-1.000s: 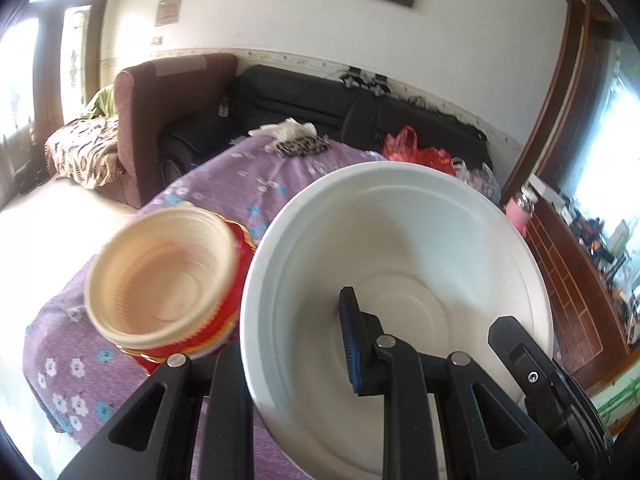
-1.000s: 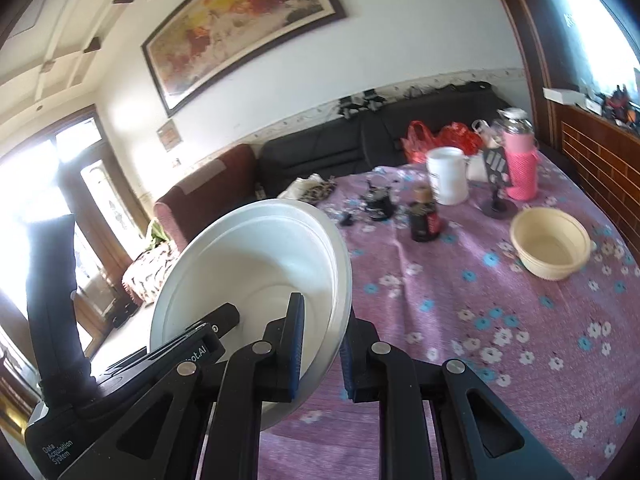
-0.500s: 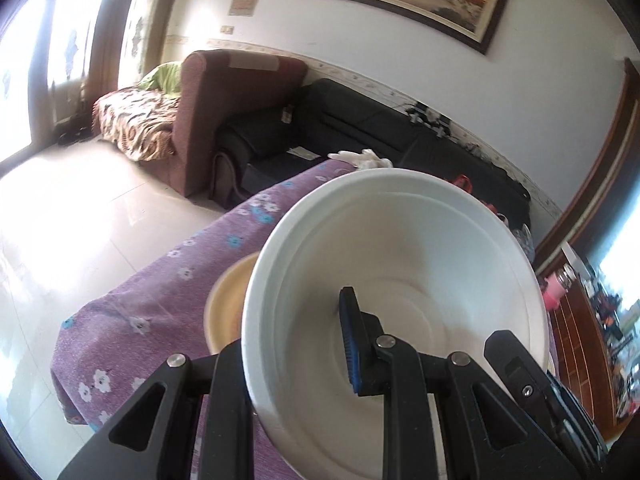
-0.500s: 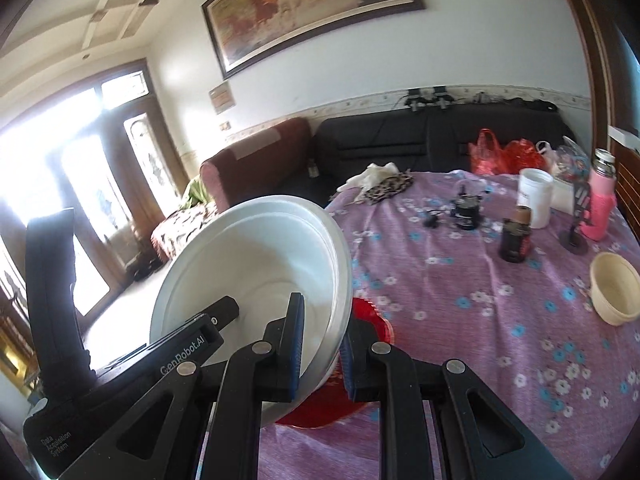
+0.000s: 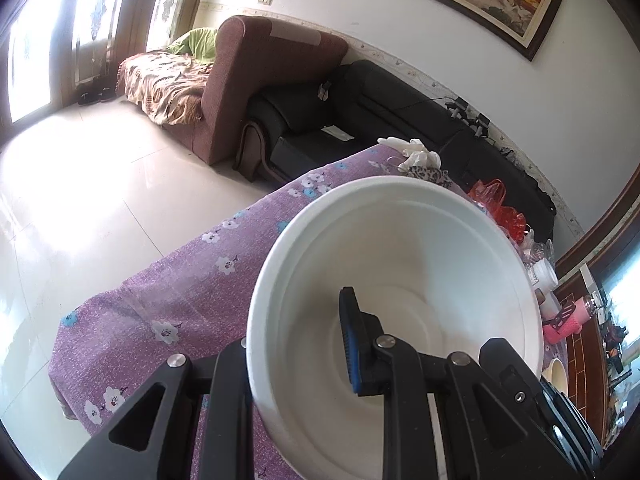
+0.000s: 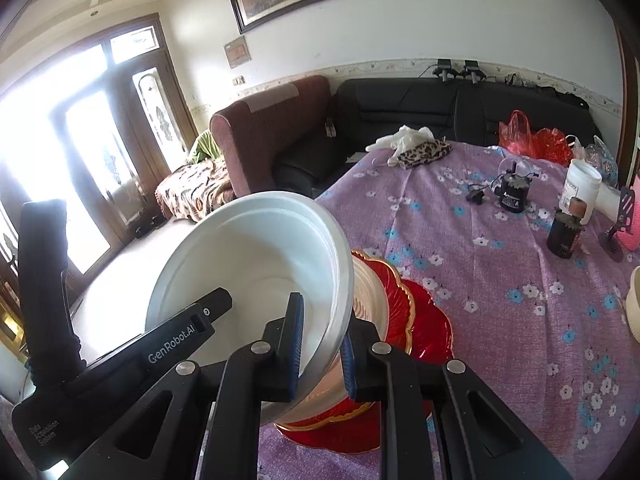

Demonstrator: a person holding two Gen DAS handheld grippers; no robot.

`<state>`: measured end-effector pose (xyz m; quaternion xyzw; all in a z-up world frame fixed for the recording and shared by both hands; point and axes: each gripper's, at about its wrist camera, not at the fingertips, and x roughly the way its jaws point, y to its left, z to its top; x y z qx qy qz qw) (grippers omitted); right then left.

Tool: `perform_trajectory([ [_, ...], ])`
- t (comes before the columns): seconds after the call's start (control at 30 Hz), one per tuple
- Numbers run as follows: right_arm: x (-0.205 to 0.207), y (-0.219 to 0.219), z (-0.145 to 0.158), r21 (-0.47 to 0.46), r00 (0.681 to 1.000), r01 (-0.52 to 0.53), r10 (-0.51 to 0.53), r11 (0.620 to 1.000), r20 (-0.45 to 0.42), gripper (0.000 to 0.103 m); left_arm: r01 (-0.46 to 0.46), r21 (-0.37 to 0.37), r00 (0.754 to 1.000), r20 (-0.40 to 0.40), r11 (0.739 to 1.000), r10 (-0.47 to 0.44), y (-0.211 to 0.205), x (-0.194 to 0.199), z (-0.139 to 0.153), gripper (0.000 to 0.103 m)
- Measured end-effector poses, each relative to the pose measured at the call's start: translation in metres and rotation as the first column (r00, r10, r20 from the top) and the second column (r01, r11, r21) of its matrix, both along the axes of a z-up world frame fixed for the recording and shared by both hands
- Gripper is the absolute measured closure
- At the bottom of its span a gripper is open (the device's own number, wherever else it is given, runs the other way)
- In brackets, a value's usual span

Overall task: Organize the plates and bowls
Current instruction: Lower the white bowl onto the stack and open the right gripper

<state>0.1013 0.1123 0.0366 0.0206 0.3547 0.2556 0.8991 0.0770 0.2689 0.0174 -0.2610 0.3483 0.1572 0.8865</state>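
Observation:
A large white bowl [image 5: 400, 280] is carried tilted between both grippers. My left gripper [image 5: 294, 328] is shut on its near rim, the blue pad inside the bowl and the other finger outside. My right gripper [image 6: 322, 320] is shut on the opposite rim of the white bowl [image 6: 256, 264]. Just below and behind the bowl sits a ribbed cream bowl [image 6: 368, 304] on stacked red plates [image 6: 428, 320] with gold edges. Whether the white bowl touches the cream one is hidden. A second cream bowl [image 6: 634, 304] stands at the far right.
The purple flowered tablecloth [image 6: 500, 280] carries a dark bottle [image 6: 564, 236], a white jar [image 6: 580, 188], a pink flask [image 6: 632, 220], a small black device [image 6: 514, 194] and a leopard cloth [image 6: 424, 154]. The table's left edge [image 5: 160, 264] drops to tiled floor. Sofas stand behind.
Both grippers carried the white bowl leftward and slightly down while rolling. The red plates with the cream bowl came into the right view beneath it; the left view lost them behind the bowl.

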Motion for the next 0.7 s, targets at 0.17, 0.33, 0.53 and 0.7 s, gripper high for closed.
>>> perform_trajectory([
  [0.17,0.006,0.004,-0.007,-0.009,1.000,0.012,-0.012,1.000,-0.012,0.084,0.003,0.011,1.000,-0.023,1.000,-0.003,0.005,0.007,-0.009,0.082],
  [0.33,0.010,0.003,-0.008,-0.009,1.000,0.023,-0.023,1.000,-0.006,0.084,-0.002,0.028,1.000,-0.026,1.000,0.003,0.007,0.012,-0.010,0.082],
  [0.53,0.007,-0.001,-0.005,0.006,0.998,0.053,-0.053,0.999,0.022,0.055,-0.021,0.053,1.000,-0.009,0.998,0.022,0.007,0.007,-0.007,0.059],
  [0.7,0.003,-0.006,0.004,0.022,0.996,0.069,-0.070,0.997,0.063,0.048,-0.048,0.047,0.999,0.017,0.998,0.047,0.014,-0.002,0.000,0.056],
])
